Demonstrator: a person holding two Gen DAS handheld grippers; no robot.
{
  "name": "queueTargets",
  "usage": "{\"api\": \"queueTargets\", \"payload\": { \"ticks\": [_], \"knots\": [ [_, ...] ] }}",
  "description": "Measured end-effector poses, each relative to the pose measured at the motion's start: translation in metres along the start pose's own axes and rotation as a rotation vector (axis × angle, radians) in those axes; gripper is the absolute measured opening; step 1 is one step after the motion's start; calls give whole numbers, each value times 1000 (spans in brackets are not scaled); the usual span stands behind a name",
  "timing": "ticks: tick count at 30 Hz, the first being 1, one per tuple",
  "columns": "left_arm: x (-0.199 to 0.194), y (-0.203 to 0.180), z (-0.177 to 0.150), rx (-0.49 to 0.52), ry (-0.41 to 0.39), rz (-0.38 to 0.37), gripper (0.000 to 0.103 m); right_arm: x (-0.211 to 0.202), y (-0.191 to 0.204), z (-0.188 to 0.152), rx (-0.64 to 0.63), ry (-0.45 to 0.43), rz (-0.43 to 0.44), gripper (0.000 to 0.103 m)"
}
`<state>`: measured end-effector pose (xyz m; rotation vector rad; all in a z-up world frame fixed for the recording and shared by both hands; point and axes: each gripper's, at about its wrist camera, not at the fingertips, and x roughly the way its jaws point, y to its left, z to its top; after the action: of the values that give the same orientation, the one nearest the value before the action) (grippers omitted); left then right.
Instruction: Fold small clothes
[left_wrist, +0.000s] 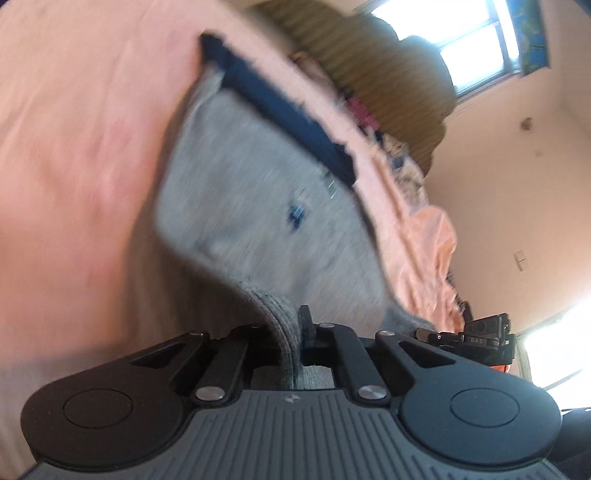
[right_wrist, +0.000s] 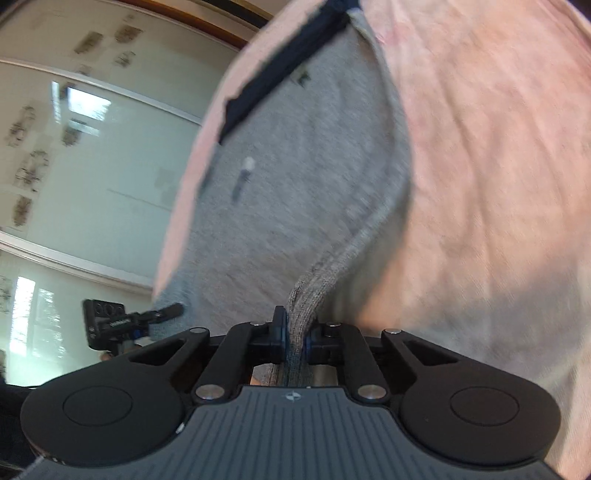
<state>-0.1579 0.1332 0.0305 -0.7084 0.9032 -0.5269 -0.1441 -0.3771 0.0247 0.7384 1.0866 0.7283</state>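
- Left hand-held gripper (left_wrist: 295, 332): jaws clenched on the near hem of the grey garment (left_wrist: 258, 229), cloth bunched between the pads and running back into the jaw throat. A corner grasp, judged as one end of a two-point hold.
- Right hand-held gripper (right_wrist: 295, 328): likewise pinched tight on a ribbed grey edge, the fabric squeezed between its blue-faced pads (right_wrist: 280, 332). Both ends of the same hem held, likely so the cloth can be lifted evenly and carried over in one fold.
- From each grasp the hem rises in a curve while the rest lies flat: the near edge is off the surface, the body not.
- Grey garment lies spread on the pink bedsheet (left_wrist: 74, 147), waistband away from the cameras. Spread flat, it suits a fold toward the far side.
- Dark navy waistband (left_wrist: 280, 114) marks the far edge, the probable target line for the hem.
- Small dark mark (left_wrist: 295, 214) sits mid-panel; blurred, cannot tell what it is.
- Beyond: heaped clothes (left_wrist: 399, 162) at the sheet's far edge, perhaps awaiting folding, then a window (left_wrist: 461, 48).
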Motion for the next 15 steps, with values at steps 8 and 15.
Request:
{"api": "queueTargets", "payload": {
  "ticks": [8, 15],
  "knots": [
    [45, -10, 141, 89, -215, -45, 5, 11, 17, 127, -78, -251, 183, 14],
    [133, 15, 273, 51, -312, 44, 5, 87, -33, 285, 70, -348, 172, 14]
  ]
}}
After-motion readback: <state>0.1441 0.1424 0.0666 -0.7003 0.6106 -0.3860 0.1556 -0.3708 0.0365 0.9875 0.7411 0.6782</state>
